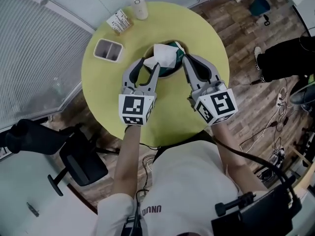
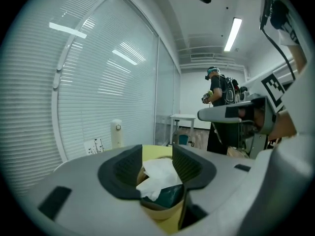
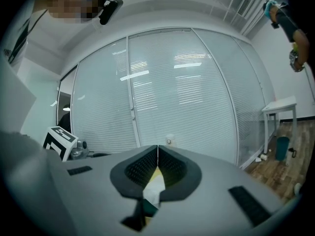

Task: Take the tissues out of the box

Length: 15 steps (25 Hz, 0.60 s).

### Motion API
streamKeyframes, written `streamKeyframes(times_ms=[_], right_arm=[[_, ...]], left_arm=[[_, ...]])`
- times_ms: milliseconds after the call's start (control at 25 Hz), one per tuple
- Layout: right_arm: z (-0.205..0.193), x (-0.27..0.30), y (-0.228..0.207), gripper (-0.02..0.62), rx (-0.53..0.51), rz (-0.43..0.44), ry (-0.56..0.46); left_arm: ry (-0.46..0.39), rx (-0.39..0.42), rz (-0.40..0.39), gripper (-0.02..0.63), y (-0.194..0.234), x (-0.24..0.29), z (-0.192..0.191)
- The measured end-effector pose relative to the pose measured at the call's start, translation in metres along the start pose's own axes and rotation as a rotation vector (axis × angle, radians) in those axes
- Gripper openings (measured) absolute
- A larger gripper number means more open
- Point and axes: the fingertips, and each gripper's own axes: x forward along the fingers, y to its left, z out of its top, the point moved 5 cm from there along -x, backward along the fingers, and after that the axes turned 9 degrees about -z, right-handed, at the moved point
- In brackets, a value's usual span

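A round tissue box (image 1: 177, 50) with a dark green inside sits mid-table on the round yellow-green table (image 1: 170, 117). A white tissue (image 1: 162, 56) stands crumpled out of its top. My left gripper (image 1: 148, 64) is at the box's left side. It is open, and in the left gripper view (image 2: 157, 157) the tissue (image 2: 160, 176) and the box (image 2: 165, 205) show between its pads, which do not press on it. My right gripper (image 1: 186, 58) is at the box's right rim. Its jaws (image 3: 157, 149) meet tip to tip, with nothing seen pinched.
At the table's far left are a white rectangular tray (image 1: 108, 49), a small printed carton (image 1: 119, 21) and a white cylinder (image 1: 138, 4). A black office chair (image 1: 74, 156) stands left of the table. Another person (image 2: 219, 90) stands across the room beside a white side table (image 2: 183, 117).
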Motion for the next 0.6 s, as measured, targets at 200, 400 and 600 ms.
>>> streamKeyframes(times_ms=[200, 400, 600], right_arm=[[-0.004, -0.002, -0.002, 0.020, 0.009, -0.011, 0.016], [-0.006, -0.003, -0.003, 0.020, 0.008, -0.021, 0.019], [-0.010, -0.002, -0.001, 0.020, 0.002, -0.020, 0.027]], left_arm=[[0.039, -0.012, -0.040, 0.213, -0.001, 0.008, -0.009], [0.067, -0.004, -0.063, 0.224, 0.003, 0.017, -0.018], [0.118, 0.006, -0.097, 0.227, 0.006, 0.025, -0.030]])
